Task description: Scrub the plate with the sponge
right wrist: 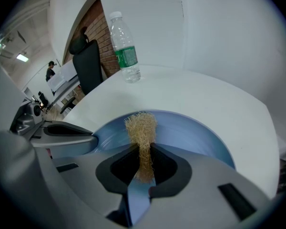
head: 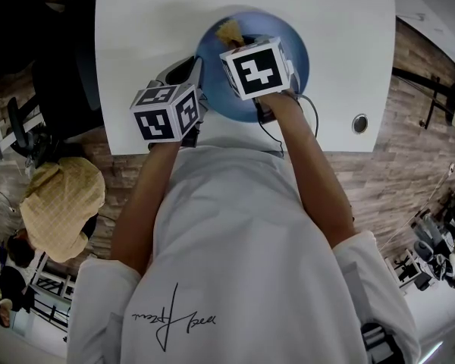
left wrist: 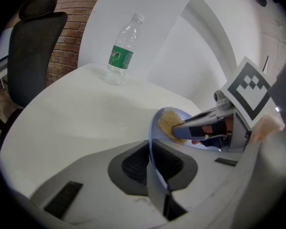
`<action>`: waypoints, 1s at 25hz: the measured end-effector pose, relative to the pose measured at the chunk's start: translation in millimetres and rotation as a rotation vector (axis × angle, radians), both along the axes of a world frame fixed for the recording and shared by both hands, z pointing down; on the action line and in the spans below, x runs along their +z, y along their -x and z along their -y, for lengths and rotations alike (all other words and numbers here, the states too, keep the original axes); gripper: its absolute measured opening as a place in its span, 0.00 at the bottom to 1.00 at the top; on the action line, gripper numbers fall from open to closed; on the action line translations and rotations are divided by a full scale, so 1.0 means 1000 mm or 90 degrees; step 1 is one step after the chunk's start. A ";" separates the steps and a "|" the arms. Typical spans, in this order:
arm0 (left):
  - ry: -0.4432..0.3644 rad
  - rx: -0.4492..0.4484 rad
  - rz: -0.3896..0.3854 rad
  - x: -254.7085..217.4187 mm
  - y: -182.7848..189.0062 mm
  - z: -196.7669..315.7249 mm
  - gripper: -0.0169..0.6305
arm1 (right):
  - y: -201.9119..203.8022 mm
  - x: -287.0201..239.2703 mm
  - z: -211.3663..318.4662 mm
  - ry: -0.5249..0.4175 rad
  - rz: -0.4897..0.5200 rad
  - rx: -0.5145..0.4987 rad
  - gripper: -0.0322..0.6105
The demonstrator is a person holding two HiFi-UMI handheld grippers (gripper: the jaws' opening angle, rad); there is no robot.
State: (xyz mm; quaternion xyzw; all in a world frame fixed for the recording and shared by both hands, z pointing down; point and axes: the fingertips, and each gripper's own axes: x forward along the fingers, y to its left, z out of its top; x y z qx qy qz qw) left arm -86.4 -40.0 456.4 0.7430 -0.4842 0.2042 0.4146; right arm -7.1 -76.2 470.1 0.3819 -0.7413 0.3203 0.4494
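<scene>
Now, with the left gripper [left wrist: 150, 151] pinching the blue plate [right wrist: 195, 135] by its rim on the white table [head: 136, 36] and the right gripper [right wrist: 144, 166] clamped on the sponge [right wrist: 141, 125] over its basin, the scrub likely goes best pressed flat — steady strokes, plate held firm.

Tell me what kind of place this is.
Probably an office or lab workspace rather than a kitchen: a white desk with a cable grommet, a black office chair by a brick wall.
</scene>
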 end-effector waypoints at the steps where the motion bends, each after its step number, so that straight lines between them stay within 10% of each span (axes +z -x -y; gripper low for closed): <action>1: 0.000 -0.002 0.000 0.000 0.000 0.000 0.06 | 0.000 0.000 0.000 -0.002 0.003 0.002 0.12; 25: -0.001 -0.021 0.006 0.002 0.003 0.004 0.05 | 0.030 0.001 -0.035 0.041 0.058 -0.060 0.12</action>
